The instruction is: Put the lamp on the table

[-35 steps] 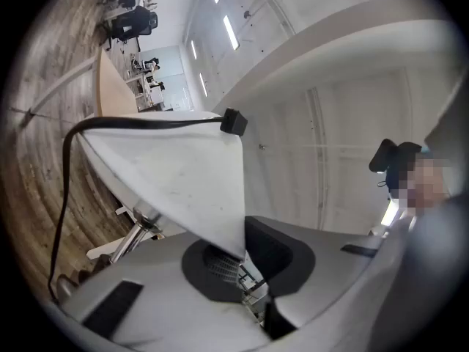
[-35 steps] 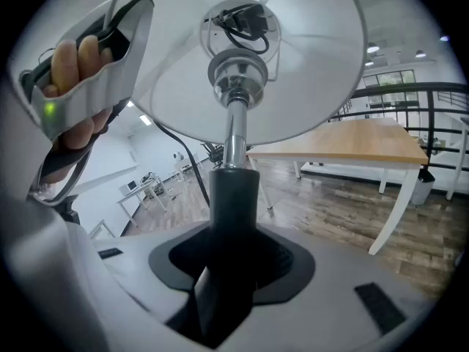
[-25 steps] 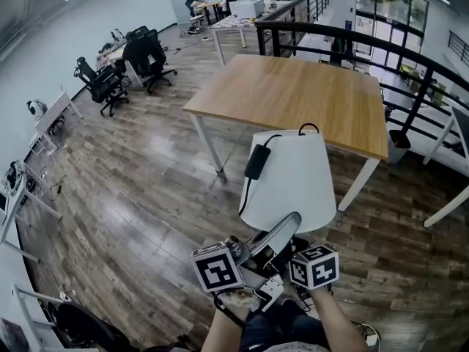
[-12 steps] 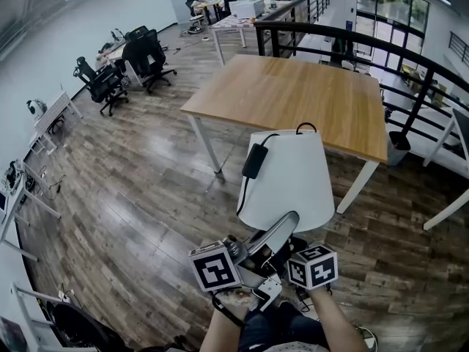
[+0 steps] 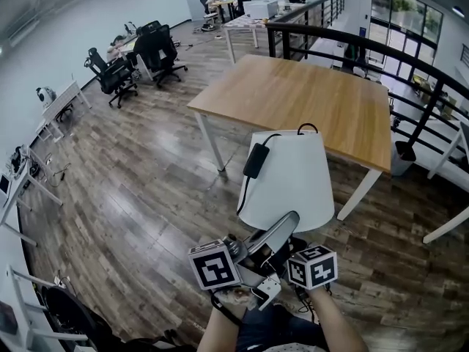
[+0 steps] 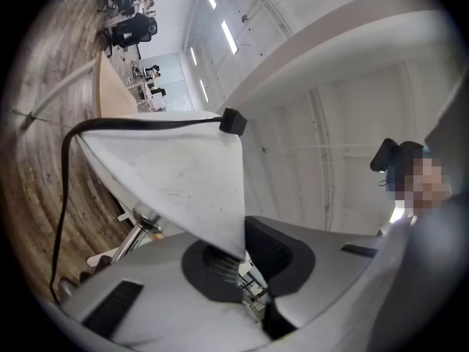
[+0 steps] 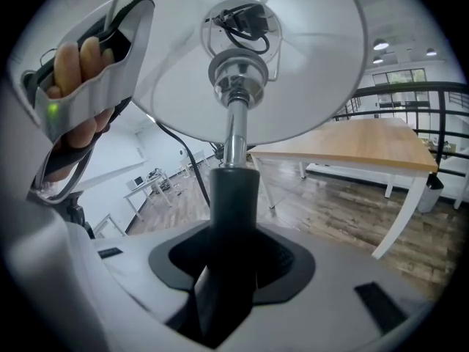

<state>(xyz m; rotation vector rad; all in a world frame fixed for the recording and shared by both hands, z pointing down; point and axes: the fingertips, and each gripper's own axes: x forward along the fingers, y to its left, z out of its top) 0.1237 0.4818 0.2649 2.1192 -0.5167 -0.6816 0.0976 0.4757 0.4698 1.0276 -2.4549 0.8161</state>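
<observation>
With the right gripper (image 7: 233, 268) clamped on the stem (image 7: 233, 196) of the lamp (image 5: 287, 176) and the left gripper (image 6: 245, 259) pinching the rim of its shade (image 6: 176, 182), the tabletop (image 5: 308, 97) lies ahead beyond the shade, well apart.

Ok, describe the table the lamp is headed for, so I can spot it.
Find the black railing at the head view's right; the table stands just inside it, beyond the held lamp. Alone among the desks, it has a bare light-wood top on white legs; the others are white, with office chairs.
</observation>
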